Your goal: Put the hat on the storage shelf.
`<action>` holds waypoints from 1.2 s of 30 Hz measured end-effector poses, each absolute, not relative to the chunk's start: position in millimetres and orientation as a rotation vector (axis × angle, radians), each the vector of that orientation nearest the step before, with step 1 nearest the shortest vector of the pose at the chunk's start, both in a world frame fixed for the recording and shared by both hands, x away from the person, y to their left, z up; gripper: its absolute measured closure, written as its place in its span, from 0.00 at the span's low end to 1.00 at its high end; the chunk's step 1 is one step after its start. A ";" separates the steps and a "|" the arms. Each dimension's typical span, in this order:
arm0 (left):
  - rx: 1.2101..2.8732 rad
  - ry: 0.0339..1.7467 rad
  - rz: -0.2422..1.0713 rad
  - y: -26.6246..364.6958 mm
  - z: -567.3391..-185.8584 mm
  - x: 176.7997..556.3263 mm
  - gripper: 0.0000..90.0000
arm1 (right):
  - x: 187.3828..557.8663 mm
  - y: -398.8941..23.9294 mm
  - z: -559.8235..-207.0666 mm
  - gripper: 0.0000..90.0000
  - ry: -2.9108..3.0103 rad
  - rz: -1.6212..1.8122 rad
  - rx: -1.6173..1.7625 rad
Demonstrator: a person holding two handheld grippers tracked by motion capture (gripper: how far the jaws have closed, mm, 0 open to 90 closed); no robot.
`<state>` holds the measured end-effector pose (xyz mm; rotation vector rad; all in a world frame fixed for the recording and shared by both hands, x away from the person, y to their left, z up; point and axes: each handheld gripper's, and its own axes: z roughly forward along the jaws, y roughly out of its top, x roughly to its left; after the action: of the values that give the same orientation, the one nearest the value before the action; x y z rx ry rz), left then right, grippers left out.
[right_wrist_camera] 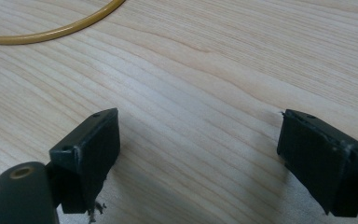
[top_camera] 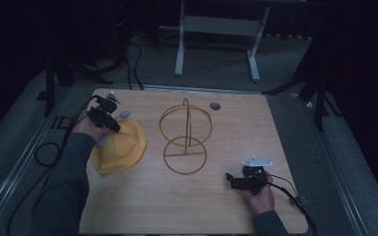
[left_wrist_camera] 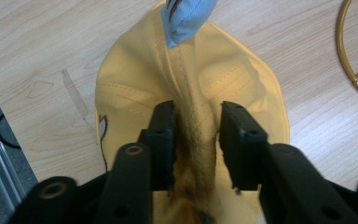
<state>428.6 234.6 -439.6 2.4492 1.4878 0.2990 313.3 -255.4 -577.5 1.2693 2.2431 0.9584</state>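
Note:
A yellow cap [top_camera: 123,147] lies on the left part of the wooden table [top_camera: 256,128]. My left gripper [top_camera: 112,126] comes down on it from the far left. In the left gripper view the yellow cap [left_wrist_camera: 140,79] is bunched into a raised fold, and my left gripper [left_wrist_camera: 198,109] is shut on that fold, both pads against the fabric. A light blue piece [left_wrist_camera: 186,18] sticks out at the cap's far end. My right gripper [top_camera: 231,180] rests low at the front right; in its own view the right gripper [right_wrist_camera: 199,116] stands wide open over bare wood.
A gold wire stand [top_camera: 185,132] of rings rises at the table's middle, its ring showing as the stand [left_wrist_camera: 349,60] and the stand [right_wrist_camera: 51,32] in the gripper views. A grey round cap [top_camera: 215,105] sits in the tabletop behind it. Cables [top_camera: 44,152] trail off the left edge.

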 end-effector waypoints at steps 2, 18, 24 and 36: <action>2.454 1.485 0.294 234.8 -439.7 428.6 0.86 | 313.3 -255.5 -577.5 0.14 2.243 0.958 1.269; 2.430 1.443 0.283 240.5 -425.2 421.3 0.93 | 313.3 -255.4 -577.5 0.14 2.243 0.958 1.269; 2.410 1.421 0.296 243.4 -415.4 416.7 0.93 | 313.3 -255.5 -577.5 0.14 2.243 0.958 1.269; 2.398 1.378 0.336 242.9 -400.2 411.1 0.93 | 313.3 -255.5 -577.5 0.14 2.244 0.958 1.269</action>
<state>411.1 242.9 -400.2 2.3976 1.3776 0.3362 313.3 -255.5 -577.5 1.2685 2.2435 0.9578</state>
